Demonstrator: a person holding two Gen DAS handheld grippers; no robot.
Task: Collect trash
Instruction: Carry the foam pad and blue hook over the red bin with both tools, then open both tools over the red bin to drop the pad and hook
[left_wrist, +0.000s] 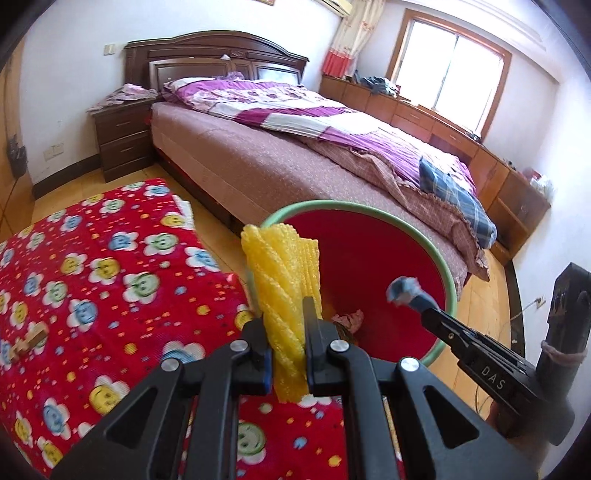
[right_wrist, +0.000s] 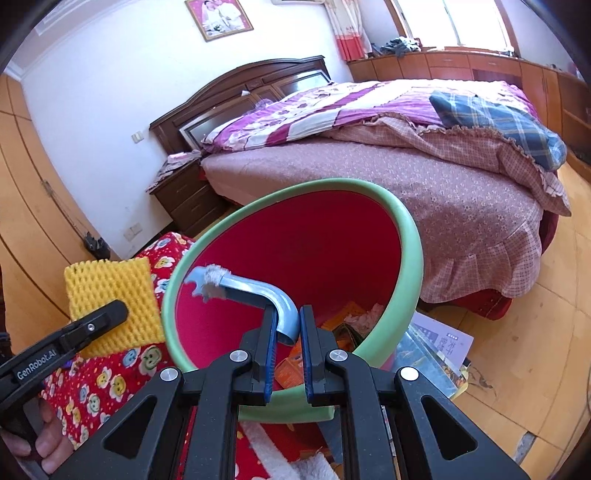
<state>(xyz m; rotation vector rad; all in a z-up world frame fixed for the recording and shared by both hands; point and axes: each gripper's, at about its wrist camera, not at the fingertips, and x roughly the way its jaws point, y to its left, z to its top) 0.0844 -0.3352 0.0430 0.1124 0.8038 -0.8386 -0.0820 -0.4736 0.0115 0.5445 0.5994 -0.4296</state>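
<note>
Left gripper (left_wrist: 286, 325) fingers pinch yellow foam fruit net (left_wrist: 280, 273) at bin's rim. Right gripper (right_wrist: 287, 332) fingers clamp bent blue strip (right_wrist: 251, 290) over red, green-rimmed trash bin (right_wrist: 410, 236); both likely positioned for dropping inside.

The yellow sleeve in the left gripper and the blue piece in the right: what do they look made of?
Yellow sleeve: soft foam netting, matte, judging by its open mesh and ribbed crush between the pads. Blue piece: likely a flexible plastic or paper strip, slightly glossy, bent, with a frayed whitish end; uncertain.
</note>
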